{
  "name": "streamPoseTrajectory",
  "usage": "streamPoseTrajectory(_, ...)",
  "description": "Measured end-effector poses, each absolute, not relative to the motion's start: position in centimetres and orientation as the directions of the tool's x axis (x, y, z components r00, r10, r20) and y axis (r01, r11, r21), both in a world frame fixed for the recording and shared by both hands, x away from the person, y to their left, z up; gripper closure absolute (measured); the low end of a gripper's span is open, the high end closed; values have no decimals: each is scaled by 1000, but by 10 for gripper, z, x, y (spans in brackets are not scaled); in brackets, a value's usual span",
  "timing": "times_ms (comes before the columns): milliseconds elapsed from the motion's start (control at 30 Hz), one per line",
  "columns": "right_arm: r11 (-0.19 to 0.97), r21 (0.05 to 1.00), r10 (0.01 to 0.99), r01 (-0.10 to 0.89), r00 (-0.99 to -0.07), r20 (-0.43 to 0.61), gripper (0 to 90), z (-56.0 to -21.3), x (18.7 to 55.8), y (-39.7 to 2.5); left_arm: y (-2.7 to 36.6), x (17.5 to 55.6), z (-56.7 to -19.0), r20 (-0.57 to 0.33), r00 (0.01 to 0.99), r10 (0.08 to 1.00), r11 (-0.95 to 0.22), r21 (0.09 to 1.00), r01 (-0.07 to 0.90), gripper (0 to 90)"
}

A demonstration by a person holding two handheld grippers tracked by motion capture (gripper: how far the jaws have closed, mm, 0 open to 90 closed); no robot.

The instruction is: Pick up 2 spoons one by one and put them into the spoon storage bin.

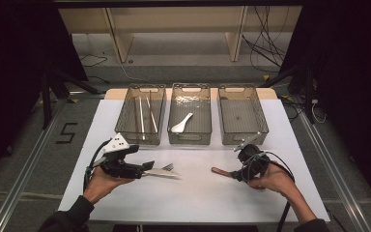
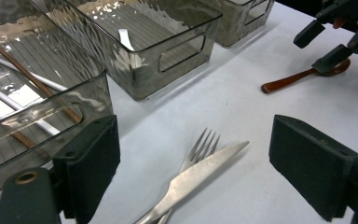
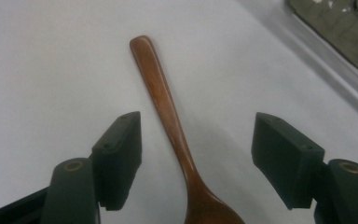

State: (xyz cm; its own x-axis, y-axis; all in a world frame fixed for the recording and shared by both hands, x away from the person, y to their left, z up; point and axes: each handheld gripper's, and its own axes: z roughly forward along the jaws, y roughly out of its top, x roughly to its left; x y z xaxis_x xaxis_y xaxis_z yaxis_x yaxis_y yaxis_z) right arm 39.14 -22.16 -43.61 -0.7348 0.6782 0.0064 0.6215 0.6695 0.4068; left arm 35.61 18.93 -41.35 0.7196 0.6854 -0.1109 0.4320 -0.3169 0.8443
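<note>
The right gripper (image 3: 196,158) is wide apart over the wooden spoon (image 3: 168,112), which lies flat on the desk (image 3: 42,60). The left gripper (image 2: 193,170) is also apart, above the knife (image 2: 200,170) and fork (image 2: 203,144).

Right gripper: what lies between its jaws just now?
The brown wooden spoon lies flat on the white table between the right gripper's open jaws, untouched, in the right gripper view.

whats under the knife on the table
A fork lies under the knife, tines poking out past the blade. The fork's handle is mostly covered by the knife, so it cannot be seen.
</note>
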Motion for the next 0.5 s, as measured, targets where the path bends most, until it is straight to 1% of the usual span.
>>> streamPoseTrajectory(67, 679, 394, 674, 620, -739, 0, 362, -438, 392, -221, 190, 354, -414, -123, 723, 680, -311, 845, 436, 158)
streamPoseTrajectory(200, 699, 365, 663, 614, -748, -11, 403, -441, 392, -220, 190, 352, -416, -117, 727, 676, -319, 843, 433, 158)
streamPoseTrajectory(500, 731, 321, 644, 602, -764, -35, 553, -443, 392, -218, 191, 348, -415, -126, 725, 677, -302, 851, 430, 158)
